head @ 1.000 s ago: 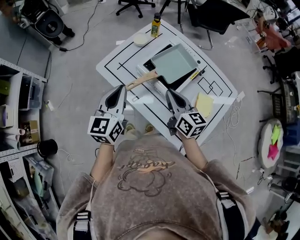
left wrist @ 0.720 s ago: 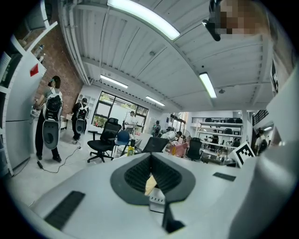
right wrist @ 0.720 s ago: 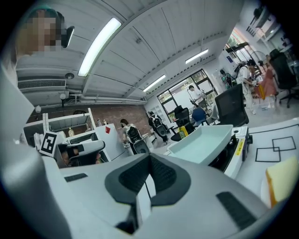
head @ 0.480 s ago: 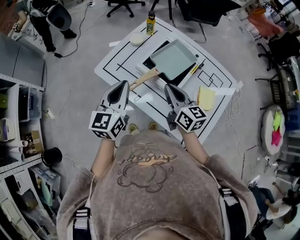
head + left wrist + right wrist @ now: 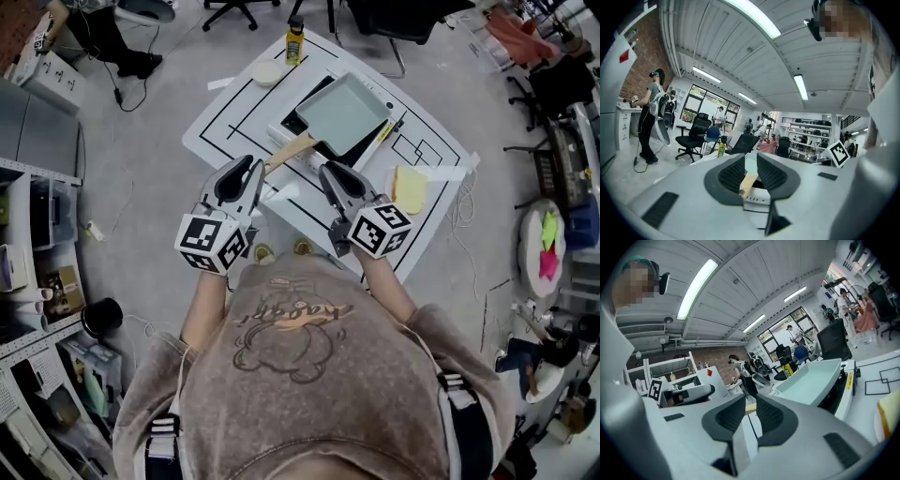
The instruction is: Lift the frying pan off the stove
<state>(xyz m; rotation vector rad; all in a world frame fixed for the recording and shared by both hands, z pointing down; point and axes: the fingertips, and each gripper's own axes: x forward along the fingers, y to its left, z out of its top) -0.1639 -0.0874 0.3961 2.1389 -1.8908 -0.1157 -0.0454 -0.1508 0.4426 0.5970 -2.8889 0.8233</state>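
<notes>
Brown sweatshirt fabric (image 5: 300, 375) filled the bottom of the head view. Just beyond it the person's two hands held the grippers side by side over the near edge of the white table (image 5: 234, 117) with its black lines.

On the left gripper (image 5: 255, 167) the fingers stood a little apart, having just been opening. In the left gripper view (image 5: 751, 157) the near end of the pan's wooden handle (image 5: 749, 183) showed in the narrow gap between them. I could not tell whether the pads touched it.

The right gripper (image 5: 326, 169) pointed the same way, just to the right of that handle. Its fingers (image 5: 751, 398) had also just been opening and stood slightly apart with nothing between them. Only a sliver of the handle showed past them, through the gap.

From the left fingertips the wooden handle (image 5: 291, 150) ran up and away to the pale green rectangular frying pan (image 5: 345, 114). The pan sat on the portable stove (image 5: 360, 150), ahead of both pairs of fingertips and not lifted.

A yellow sponge (image 5: 410, 190) lay on the table to the right of the right fingers. Well beyond the left fingers, past the pan, lay a small round white dish (image 5: 267, 73). A yellow bottle (image 5: 294, 42) stood upright at the table's far corner.
</notes>
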